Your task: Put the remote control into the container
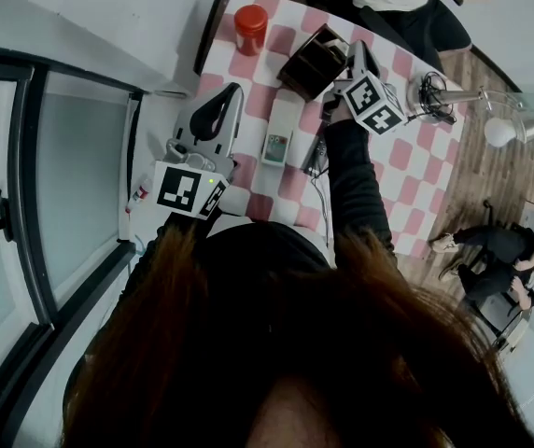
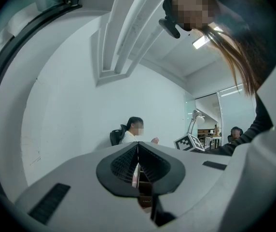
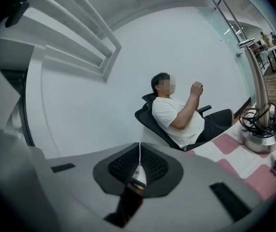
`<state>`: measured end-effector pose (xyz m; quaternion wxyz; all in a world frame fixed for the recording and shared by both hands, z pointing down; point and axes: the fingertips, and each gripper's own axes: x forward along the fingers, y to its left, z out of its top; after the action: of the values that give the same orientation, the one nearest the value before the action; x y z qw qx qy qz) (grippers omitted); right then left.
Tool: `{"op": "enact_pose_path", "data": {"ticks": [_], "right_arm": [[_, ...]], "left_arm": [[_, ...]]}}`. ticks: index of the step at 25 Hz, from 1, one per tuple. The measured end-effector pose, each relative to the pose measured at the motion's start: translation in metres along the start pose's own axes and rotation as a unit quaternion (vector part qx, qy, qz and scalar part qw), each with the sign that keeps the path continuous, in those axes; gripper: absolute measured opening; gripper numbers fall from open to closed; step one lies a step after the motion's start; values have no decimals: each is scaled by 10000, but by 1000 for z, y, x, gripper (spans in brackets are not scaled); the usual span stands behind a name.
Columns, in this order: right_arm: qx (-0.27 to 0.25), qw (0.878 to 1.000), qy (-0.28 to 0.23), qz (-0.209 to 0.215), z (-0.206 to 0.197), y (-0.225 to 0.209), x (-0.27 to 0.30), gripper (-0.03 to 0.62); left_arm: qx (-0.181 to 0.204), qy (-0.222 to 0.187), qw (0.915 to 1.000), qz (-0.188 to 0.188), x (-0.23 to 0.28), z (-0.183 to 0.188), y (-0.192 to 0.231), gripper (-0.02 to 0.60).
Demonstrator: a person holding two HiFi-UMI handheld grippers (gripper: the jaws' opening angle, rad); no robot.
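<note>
Head view: remote (image 1: pixel 281 131) out on the counter (image 1: pixel 407 171), both grippers empty

At the counter's left edge the left gripper (image 1: pixel 234 91) hangs level, jaws together on nothing, apparently parked out of the way. Just right of it a white slab with a teal screen, likely the remote, lies flat on the cloth, not yet in the container (image 1: pixel 297 71). Beside that dark container's right wall the right gripper (image 1: pixel 354 56) has its jaws pressed together with nothing between them, so the pickup looks unstarted.

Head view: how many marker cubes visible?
2. One marker cube lower left, by the table's near edge; the other farther right, beside the lamp base. None seems hidden.
</note>
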<state>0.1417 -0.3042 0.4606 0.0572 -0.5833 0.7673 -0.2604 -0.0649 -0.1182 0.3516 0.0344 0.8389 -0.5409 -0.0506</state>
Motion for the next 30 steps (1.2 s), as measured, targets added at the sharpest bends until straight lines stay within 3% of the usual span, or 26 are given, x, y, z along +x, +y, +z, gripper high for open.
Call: {"op": "enact_pose_path", "data": {"ticks": [6,11,15,21,30], "right_arm": [[213,9948,-743,658,30,10,-20,17],[486,9753,-1481,1566,62,35,-56,17],[377,9645,-1709,1976,76,51,-87,17],[8,9594,-1779,2187,82,71,-130,17],[-168,9647,-1491,2164,68,83,-180,17]], "left_arm": [[31,6,10000,-46,1,1,-3,9],[56,-52,9999,-81,3,5,-6,9],[86,-82,9998,-143,6,7,-10,9],[154,-128,9996,-181,5,12,-14,9],[237,-164,9989,-360,4,17,-24,9]]}}
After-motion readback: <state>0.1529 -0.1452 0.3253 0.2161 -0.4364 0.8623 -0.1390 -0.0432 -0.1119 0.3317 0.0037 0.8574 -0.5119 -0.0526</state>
